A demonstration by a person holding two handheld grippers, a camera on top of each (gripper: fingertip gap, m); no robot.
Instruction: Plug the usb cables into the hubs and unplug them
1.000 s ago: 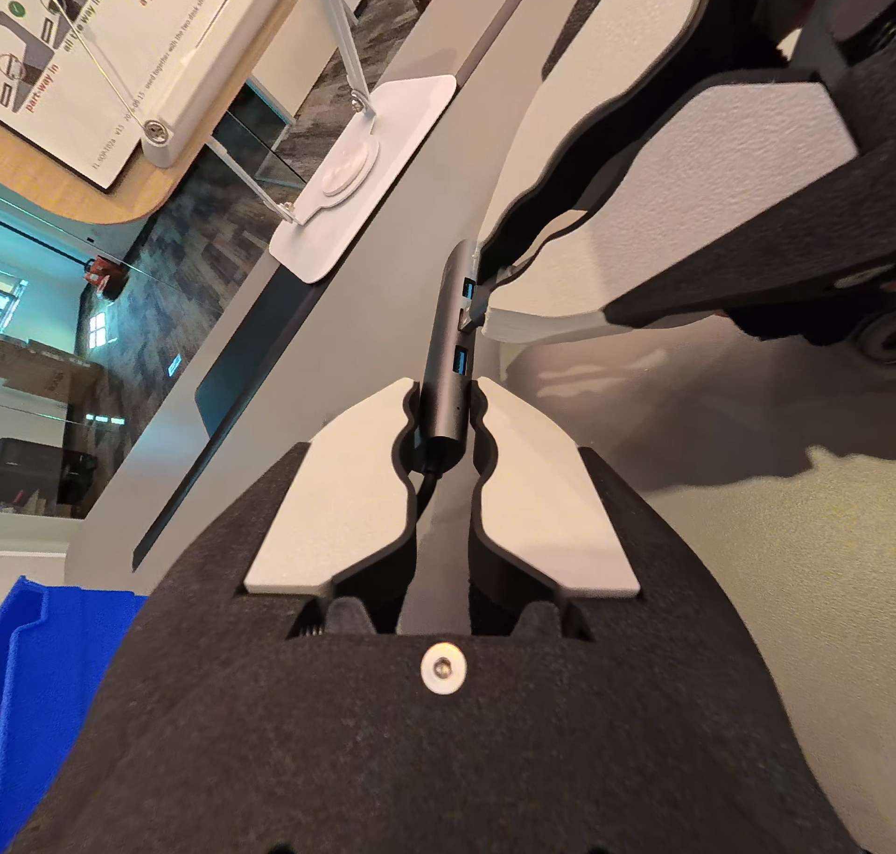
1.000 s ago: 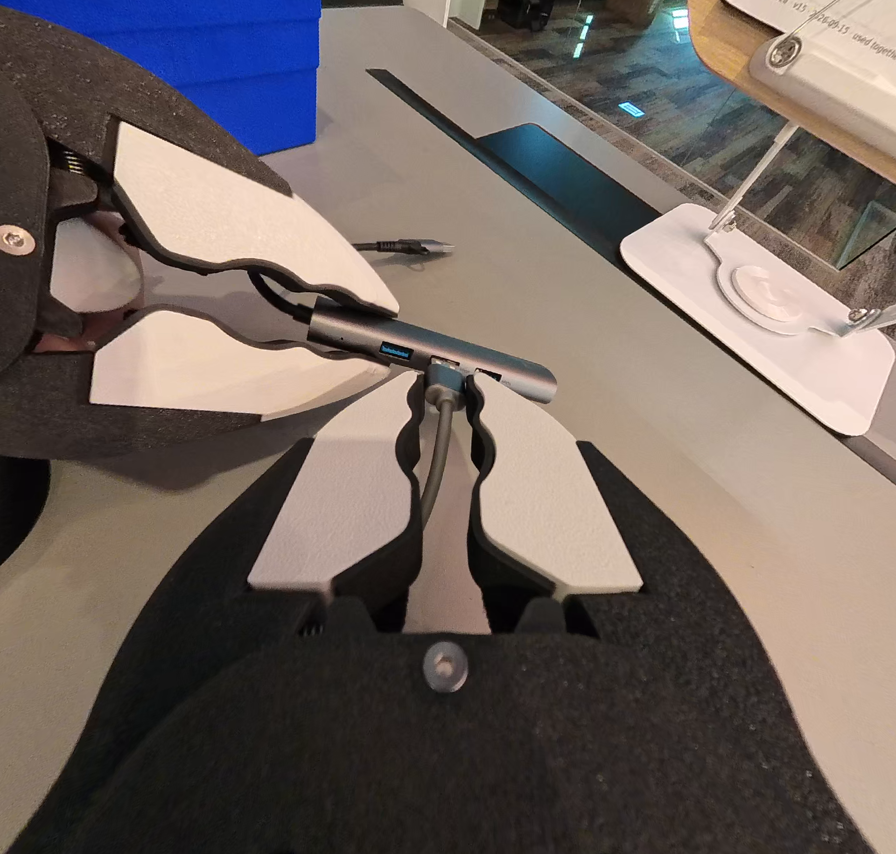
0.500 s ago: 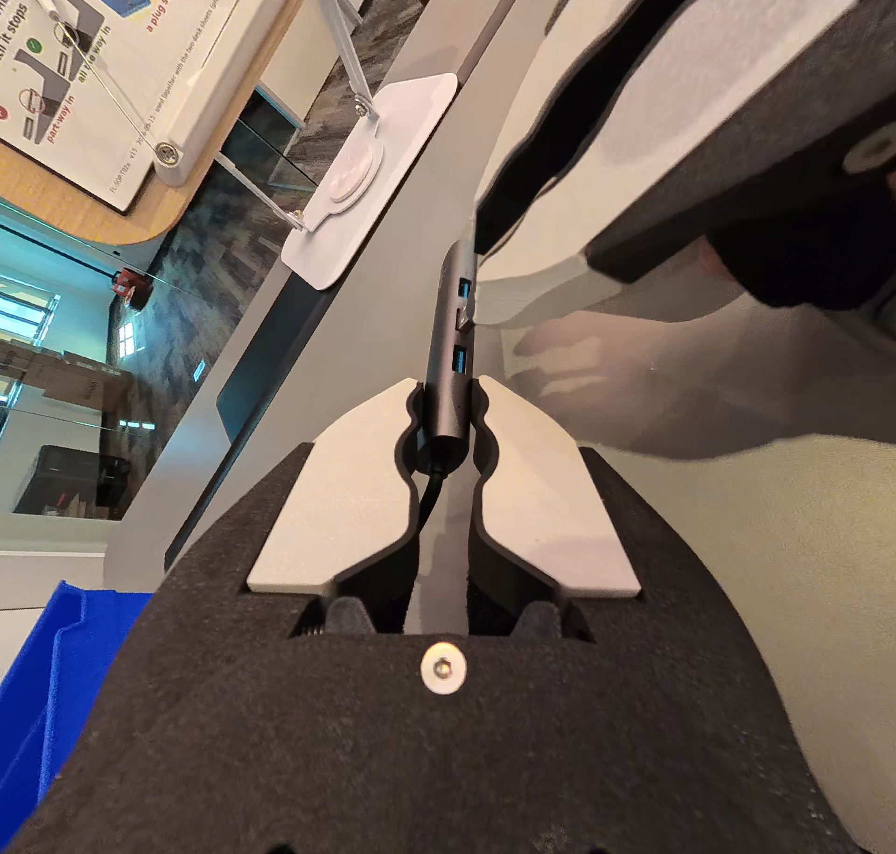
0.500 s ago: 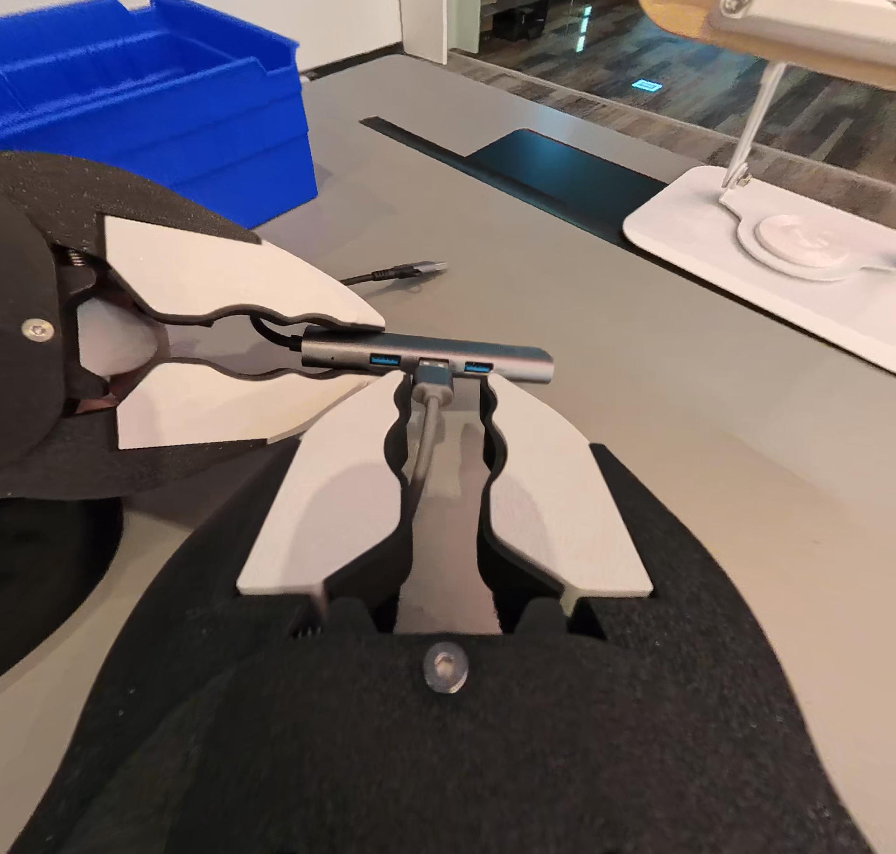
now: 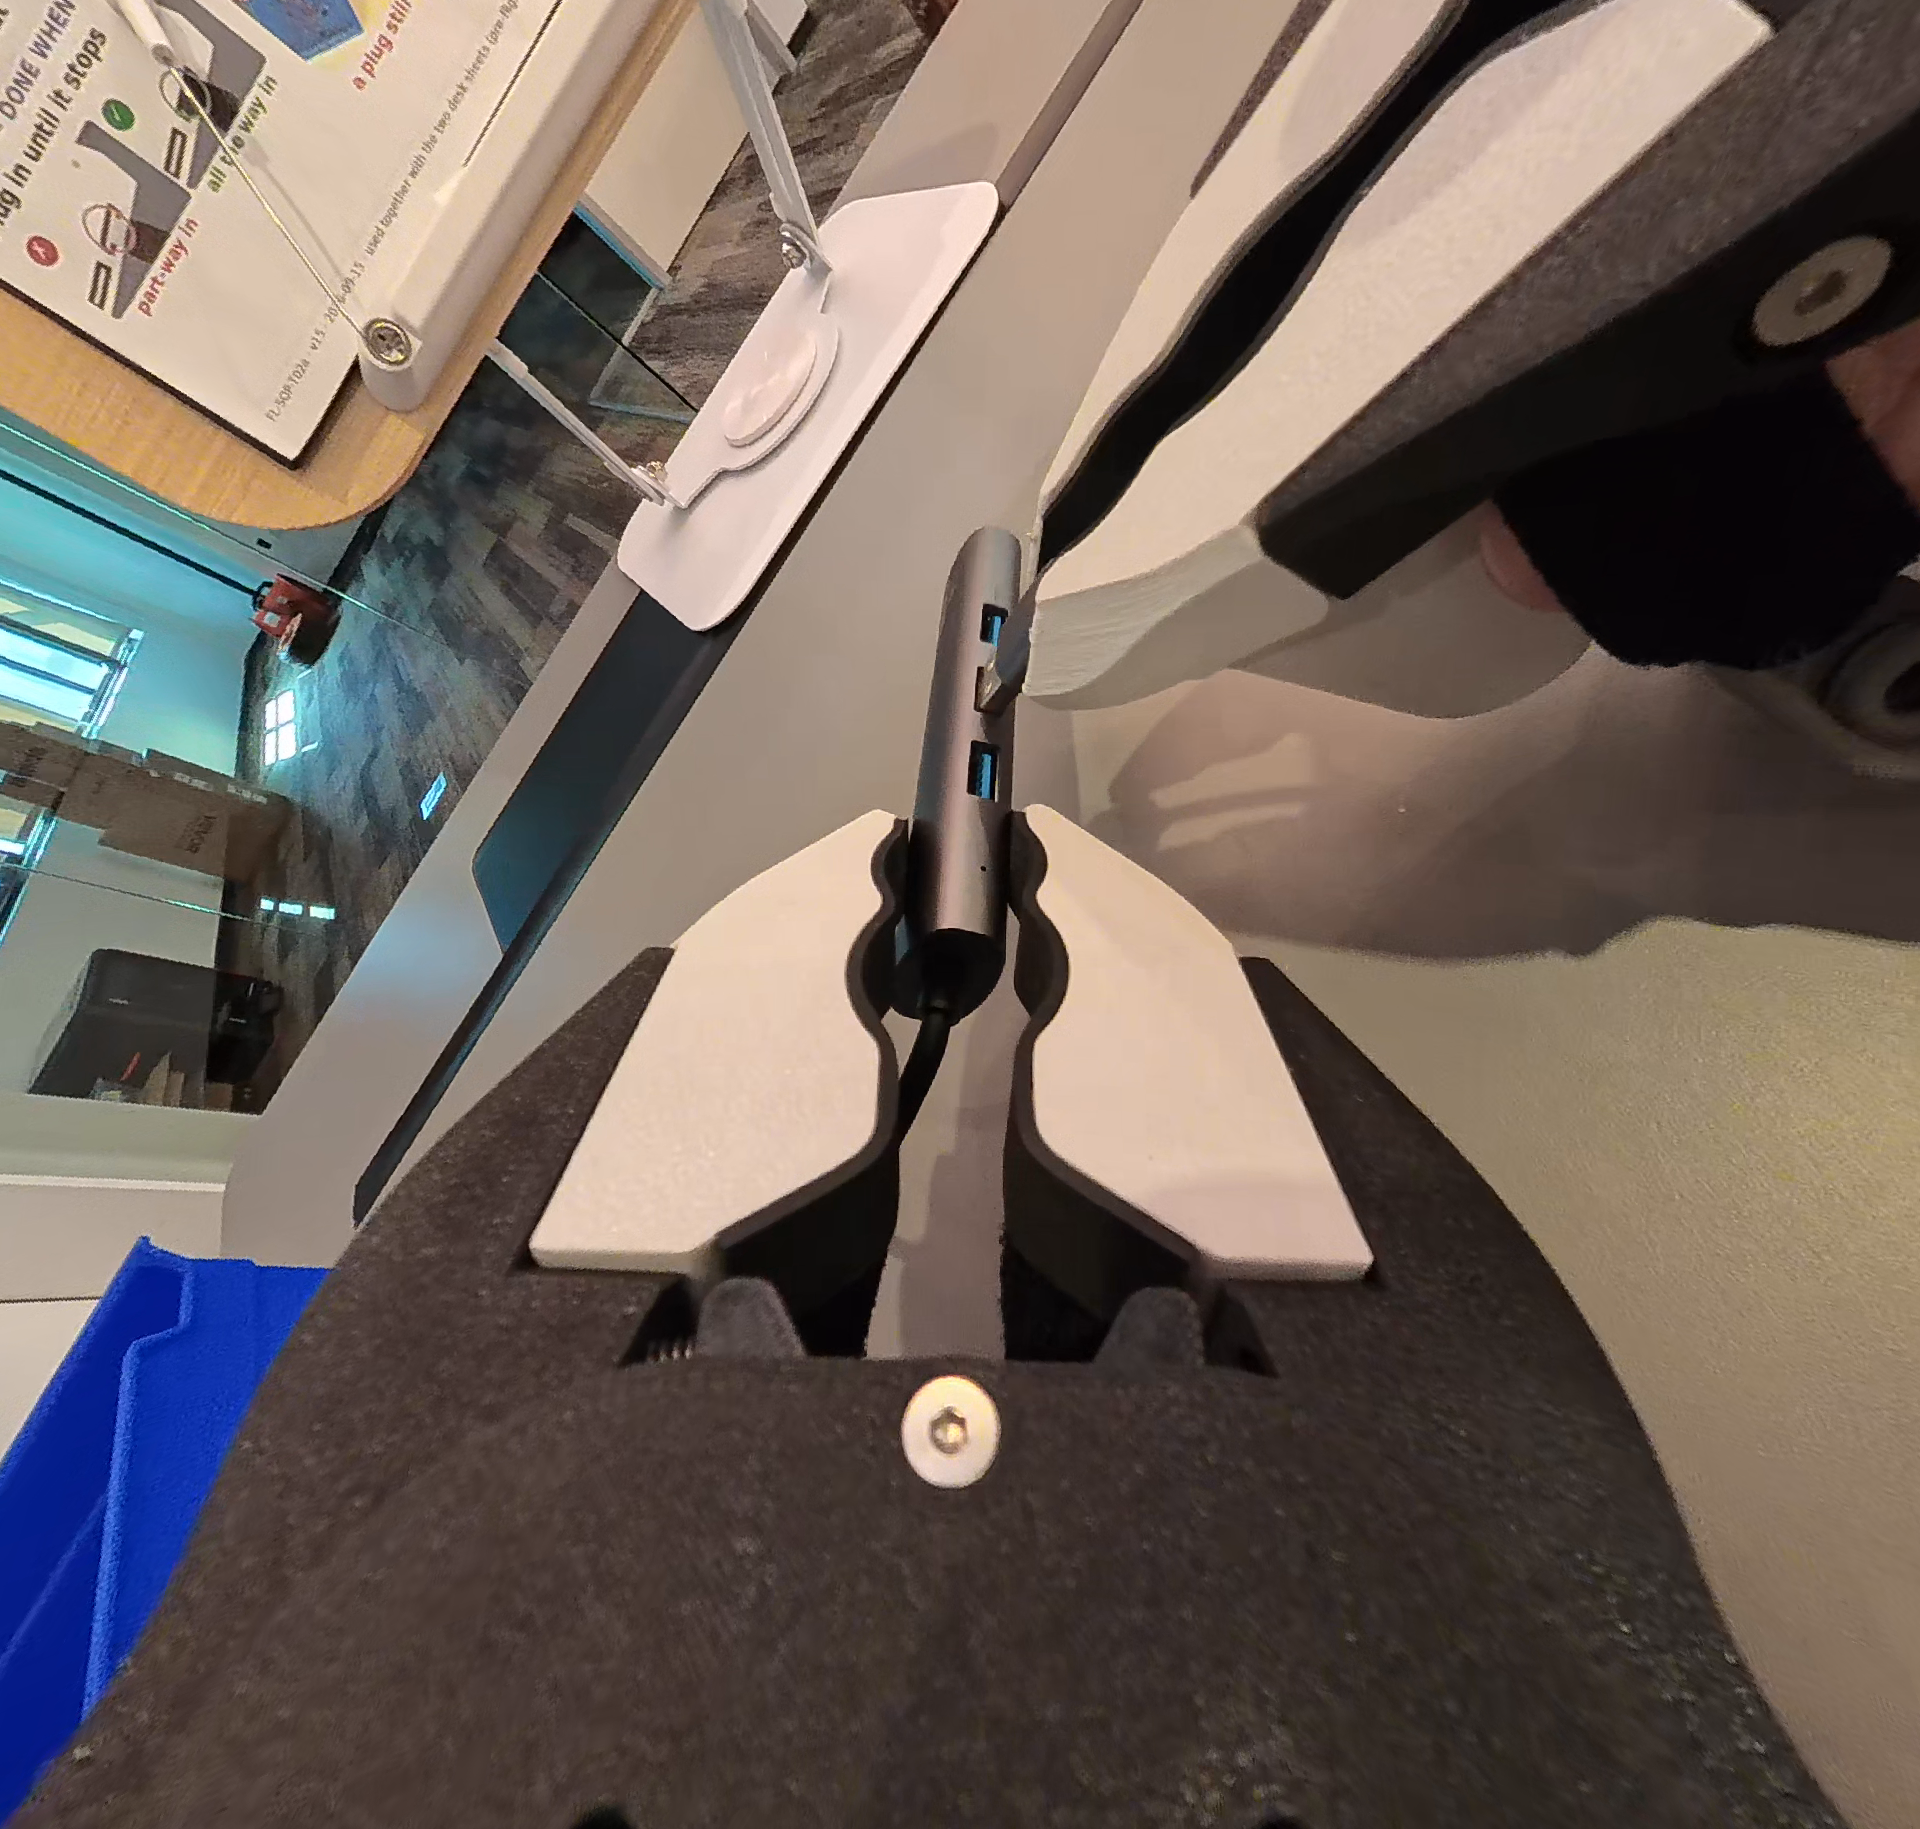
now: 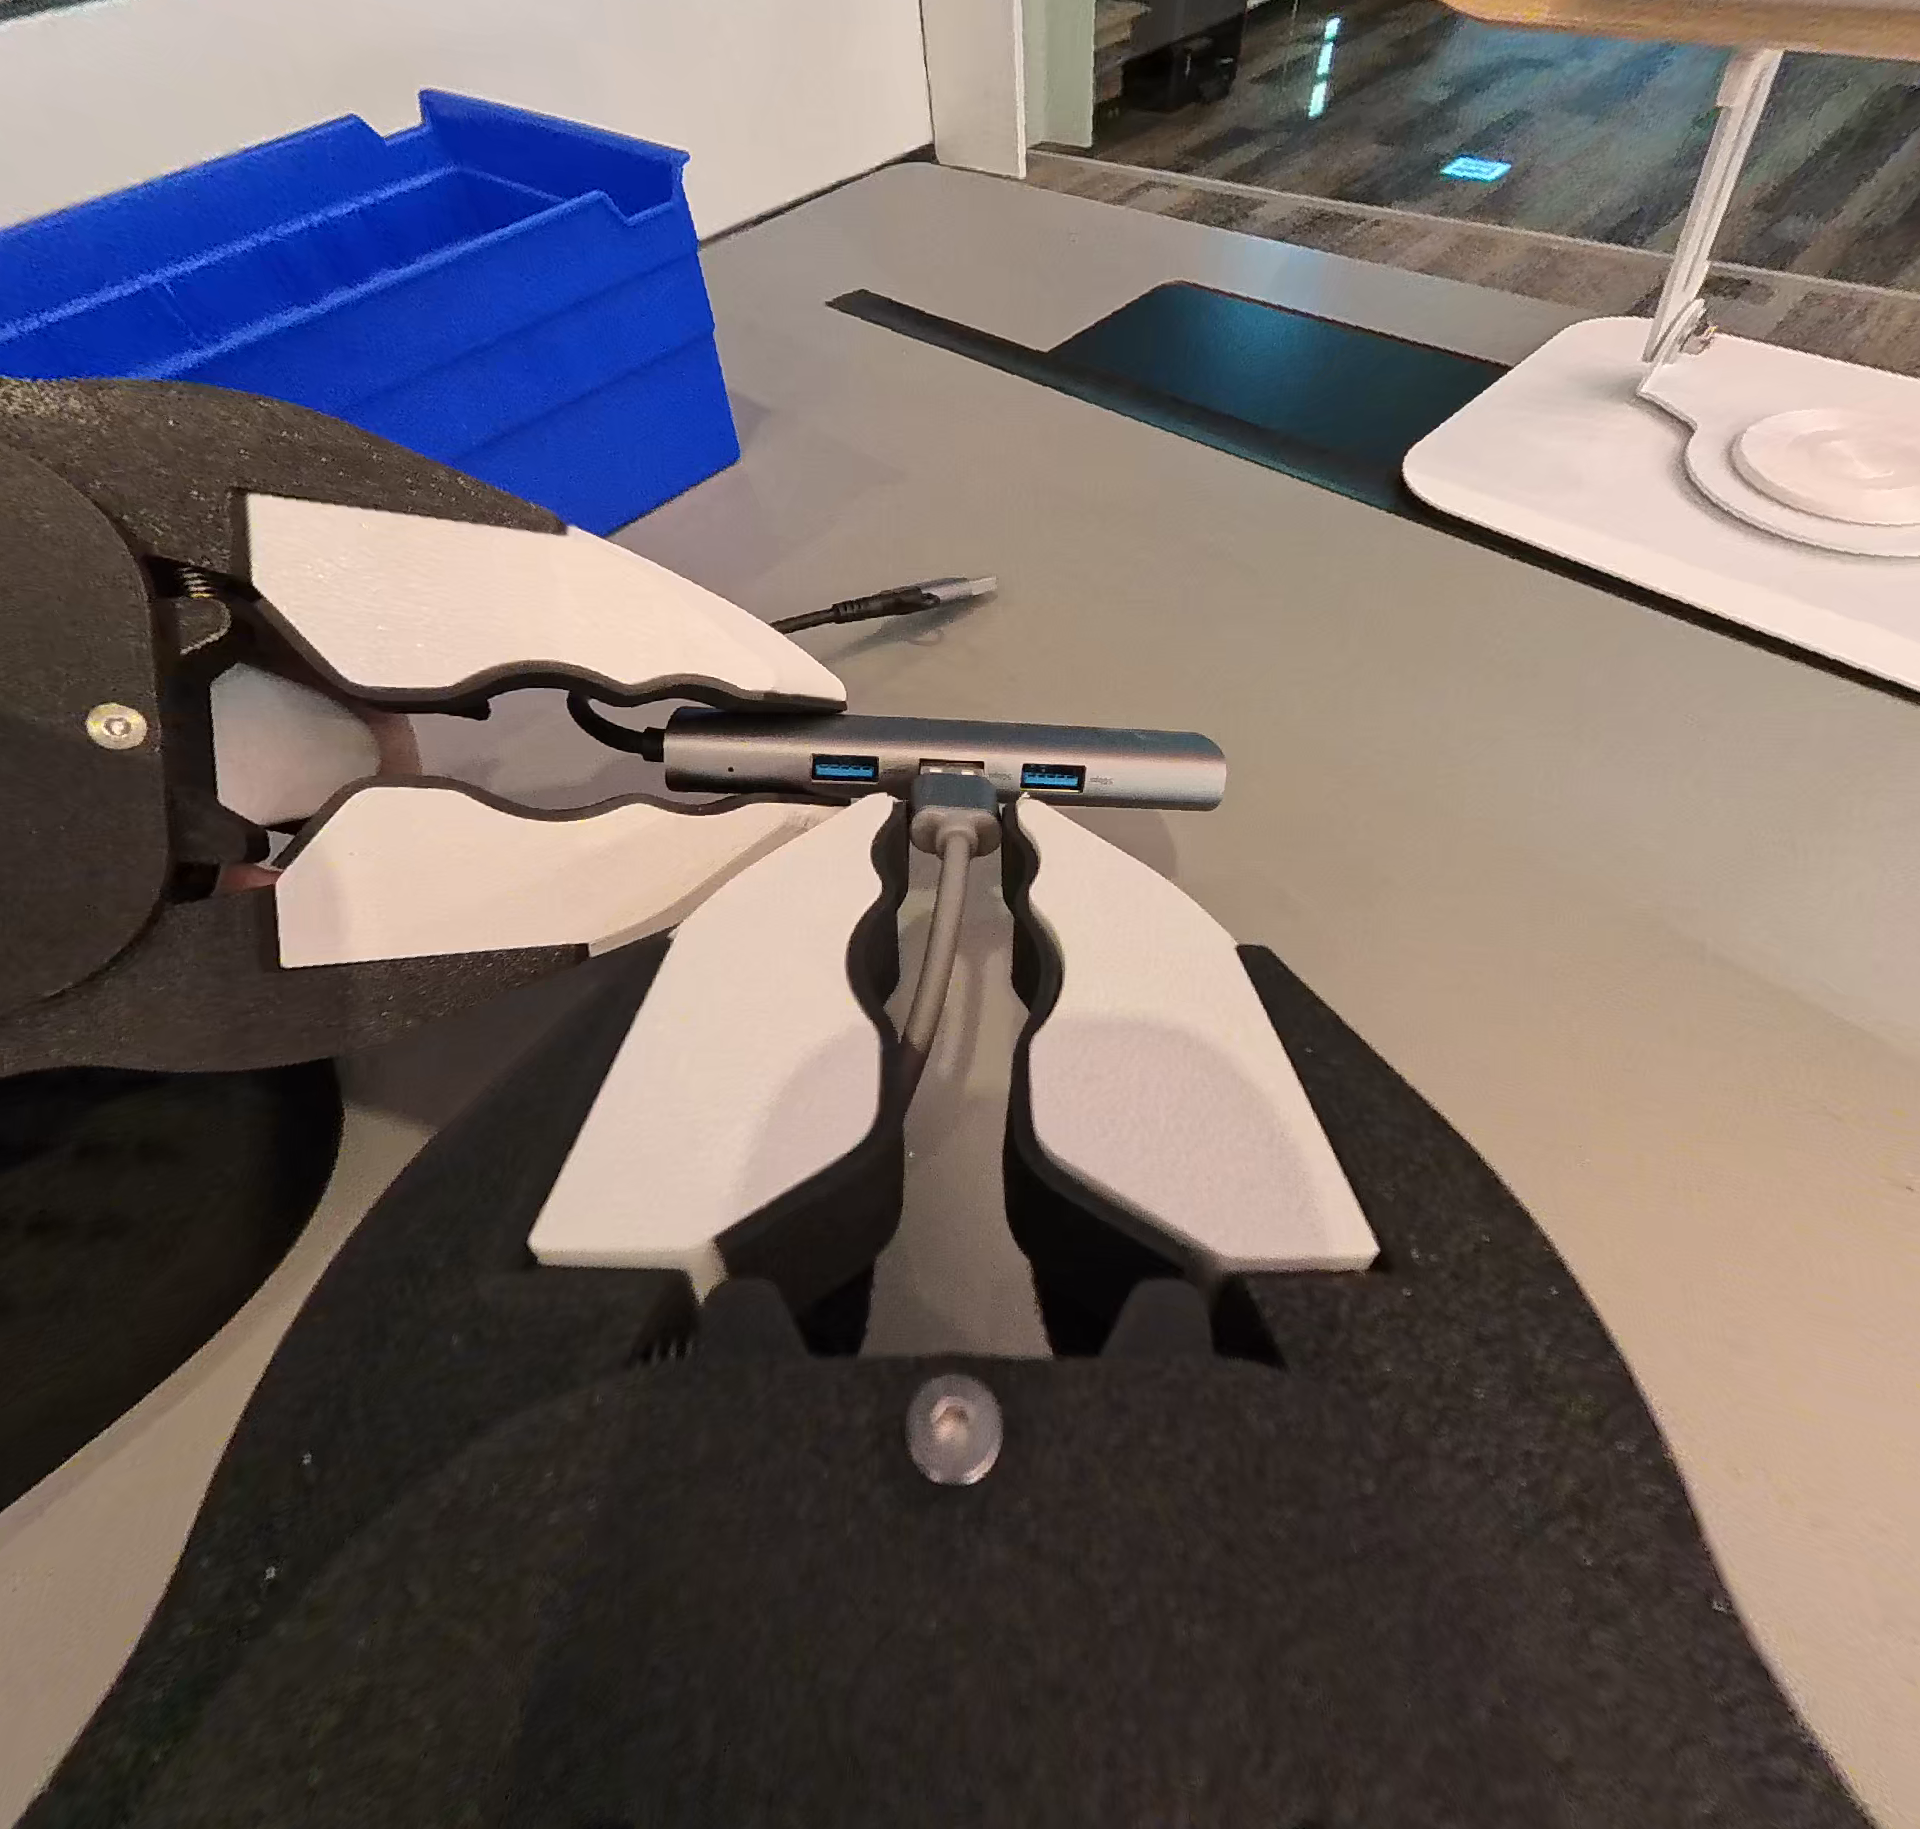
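Note:
A slim grey USB hub (image 6: 1122,756) is held level above the grey table (image 6: 1351,844). My left gripper (image 5: 961,823) is shut on the hub's cable end (image 5: 956,875). It also shows at the left of the right wrist view (image 6: 831,756). My right gripper (image 6: 951,808) is shut on the grey USB cable plug (image 6: 951,797). The plug's metal tip sits in the hub's middle port, between two blue ports, with a strip of metal showing. In the left wrist view the right gripper (image 5: 1023,626) comes in from the upper right onto the plug (image 5: 995,683).
The hub's own black cable ends in a plug (image 6: 940,590) lying on the table behind the hub. A blue bin (image 6: 416,304) stands at the back left. A white stand base (image 6: 1662,512) and a dark slot (image 6: 1247,366) lie at the back right. Both grippers' tips are close together, under 4 cm apart. Both grippers' tips are roughly 35 cm from the dark slot (image 6: 1247,366).
Both grippers have kept their holds. The hub and plug have swung together, so the hub now lies level across the right wrist view. The plug stays in the middle port.

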